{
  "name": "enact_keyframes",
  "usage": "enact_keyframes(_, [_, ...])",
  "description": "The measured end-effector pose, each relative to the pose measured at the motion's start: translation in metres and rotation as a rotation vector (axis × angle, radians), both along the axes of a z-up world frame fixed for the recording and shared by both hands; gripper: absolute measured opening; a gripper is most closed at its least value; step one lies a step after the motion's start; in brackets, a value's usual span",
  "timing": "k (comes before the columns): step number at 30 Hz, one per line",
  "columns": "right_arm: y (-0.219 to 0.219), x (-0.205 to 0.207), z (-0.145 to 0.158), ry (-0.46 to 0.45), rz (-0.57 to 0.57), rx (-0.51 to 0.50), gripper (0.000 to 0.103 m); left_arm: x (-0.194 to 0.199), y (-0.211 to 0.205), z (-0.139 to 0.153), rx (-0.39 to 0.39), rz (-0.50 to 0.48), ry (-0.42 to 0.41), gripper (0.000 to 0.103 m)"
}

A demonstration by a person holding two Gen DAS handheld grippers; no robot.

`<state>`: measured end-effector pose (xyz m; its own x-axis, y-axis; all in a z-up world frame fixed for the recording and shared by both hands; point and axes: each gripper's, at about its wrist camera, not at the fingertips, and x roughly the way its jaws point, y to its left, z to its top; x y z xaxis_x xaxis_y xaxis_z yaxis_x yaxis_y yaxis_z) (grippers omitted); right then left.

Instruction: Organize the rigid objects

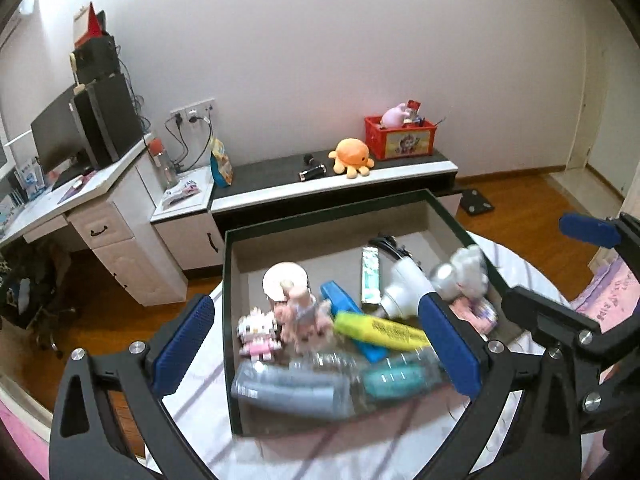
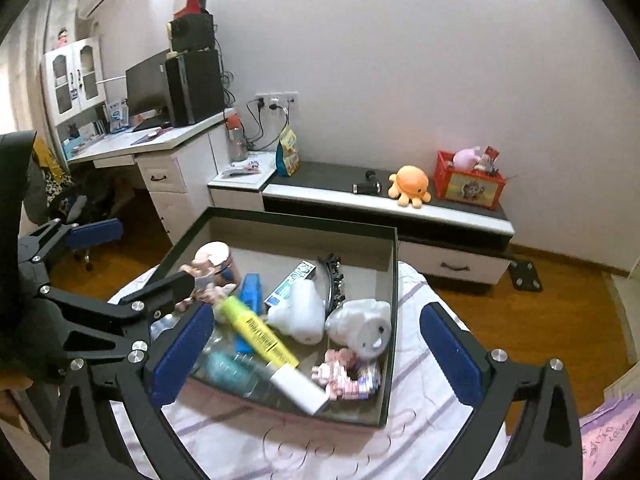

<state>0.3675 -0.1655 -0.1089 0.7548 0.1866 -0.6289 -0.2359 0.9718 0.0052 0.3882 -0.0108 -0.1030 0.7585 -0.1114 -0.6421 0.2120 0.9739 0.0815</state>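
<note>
Left to right, as seen across the room from the two wrist cameras. Far left: a white desk [image 2: 160, 142] carrying a black computer tower [image 2: 196, 86] and a dark monitor [image 2: 146, 88]. Beside it, a low white cabinet with a dark top [image 1: 332, 178], holding a blue-and-yellow snack bag [image 1: 221, 162], a small black cylinder [image 1: 312, 172], an orange plush octopus [image 1: 352, 156] and, at the right end, a red crate [image 1: 398, 138] with a pink plush inside.

Nearer, resting on a round table under a white cloth with purple stripes [image 2: 424, 364]: a shallow open box with dark green walls [image 1: 320, 210].

Crowded inside the box, again left to right in the left wrist view: a small pink-and-white brick-built cat figure [image 1: 258, 334], a pink doll figure [image 1: 302, 316] leaning against a round pale tin [image 1: 284, 276], a blue stapler-like item [image 1: 342, 304], a yellow highlighter [image 1: 380, 330] lying across it, a green-and-white tube carton [image 1: 371, 276], a white hair dryer [image 1: 404, 286], and a white elephant-shaped toy [image 2: 366, 330] at the right wall. Along the near wall, blurred: a clear plastic bottle with a teal label [image 1: 384, 380].

Left gripper [image 1: 320, 350] hovering above the near left part of the box, blue pads spread wide, nothing pinched. Right gripper [image 2: 316, 354] hovering above the near right part, likewise spread wide and empty.
</note>
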Motion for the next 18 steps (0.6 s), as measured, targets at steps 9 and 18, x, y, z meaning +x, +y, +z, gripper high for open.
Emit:
enact_keyframes(9, [-0.001, -0.058, 0.015, -0.043, -0.002, -0.004, 0.103, -0.070, 0.002, 0.021, -0.019, 0.012, -0.103, 0.103])
enact_keyframes(18, [-0.003, -0.127, 0.036, -0.160, -0.022, 0.005, 0.103, -0.147, 0.002, 0.045, -0.020, 0.052, -0.244, 0.103])
